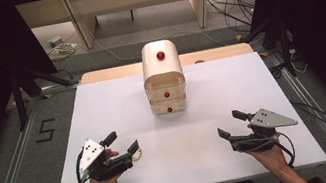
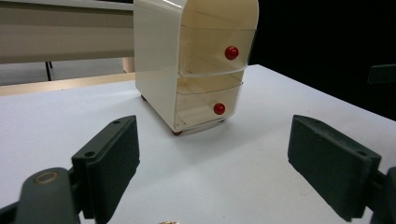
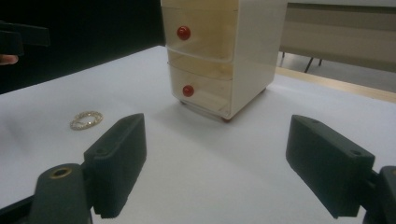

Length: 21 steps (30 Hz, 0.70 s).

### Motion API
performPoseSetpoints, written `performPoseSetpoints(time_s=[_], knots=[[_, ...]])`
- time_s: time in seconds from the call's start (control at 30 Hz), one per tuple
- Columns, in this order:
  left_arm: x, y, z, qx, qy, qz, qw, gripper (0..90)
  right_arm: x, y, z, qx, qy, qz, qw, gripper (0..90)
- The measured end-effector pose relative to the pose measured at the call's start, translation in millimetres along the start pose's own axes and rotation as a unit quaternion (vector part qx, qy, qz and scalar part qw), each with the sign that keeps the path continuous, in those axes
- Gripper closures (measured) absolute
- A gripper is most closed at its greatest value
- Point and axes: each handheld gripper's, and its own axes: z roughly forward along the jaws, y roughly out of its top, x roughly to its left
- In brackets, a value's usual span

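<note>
1. A small cream plastic drawer chest (image 1: 163, 77) stands upright on the white counter (image 1: 103, 112), toward the far edge and about midway across it.
2. The chest has a rounded top and three drawer fronts stacked one above another, each with a round red knob (image 1: 160, 55) at its middle.
3. In the left gripper view the chest (image 2: 196, 60) shows see-through drawer fronts in a cream shell, with small reddish feet under its base; the two drawers seen there are pushed in.
4. In the right gripper view the chest (image 3: 224, 56) stands ahead of the jaws, its lower knob (image 3: 188, 90) near the counter.
5. A gold chain bracelet (image 3: 86, 120) lies flat on the counter, on the near left side of the chest and well apart from it; in the high view it is a small pale ring (image 1: 138, 152) just beside the left gripper.
6. The left gripper (image 1: 121, 146) hovers at the near left of the chest, its jaws spread wide with nothing between them.
7. The right gripper (image 1: 231, 124) hovers at the near right of the chest, jaws likewise released and bare.
8. Both grippers point toward the chest and stand well apart from it.
</note>
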Motion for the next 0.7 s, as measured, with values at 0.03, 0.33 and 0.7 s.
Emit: performPoseSetpoints(time_s=[0.03, 0.33, 0.7], knots=[[0.1, 0.0, 0.1, 0.0, 0.0, 0.0, 1.0, 16.0, 0.0, 0.0, 0.0, 0.0, 0.0, 0.0, 1.0, 21.0], [0.3, -0.3, 0.5, 0.001, 0.001, 0.0, 1.0, 16.0, 1.9, 0.6, 1.0, 0.004, -0.005, -0.01, 0.9999, 21.4], [0.8, -0.6, 0.9, 0.003, 0.002, 0.0, 1.0, 16.0, 11.4, 3.9, 5.7, 0.003, -0.016, -0.048, 0.9987, 23.4]])
